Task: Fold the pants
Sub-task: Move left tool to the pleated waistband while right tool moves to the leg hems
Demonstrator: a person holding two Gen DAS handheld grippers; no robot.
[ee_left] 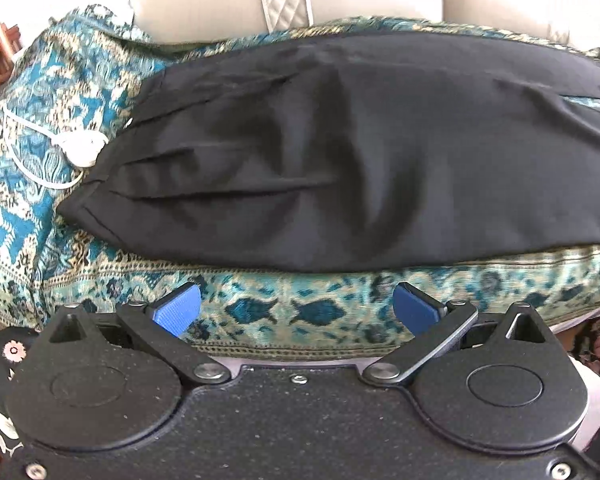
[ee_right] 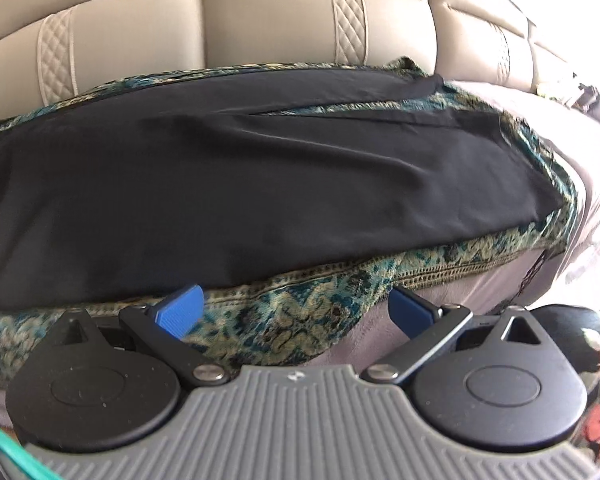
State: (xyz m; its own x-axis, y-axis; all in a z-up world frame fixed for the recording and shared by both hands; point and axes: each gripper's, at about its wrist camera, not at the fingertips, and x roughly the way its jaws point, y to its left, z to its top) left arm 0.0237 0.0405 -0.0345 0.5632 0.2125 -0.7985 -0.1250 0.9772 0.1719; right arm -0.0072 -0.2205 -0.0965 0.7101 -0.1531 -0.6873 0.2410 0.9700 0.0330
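Black pants (ee_left: 360,152) lie across the patterned cloth (ee_left: 300,312); the left gripper (ee_left: 296,308) and right gripper (ee_right: 296,306) hover with jaws spread at its near edge.

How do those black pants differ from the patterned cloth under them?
The pants are plain black; the patterned cloth is teal and beige. The pants lie on top, the cloth beneath, showing around their edges. The pants look smooth, the cloth woven and textured. Both are spread flat on the sofa.
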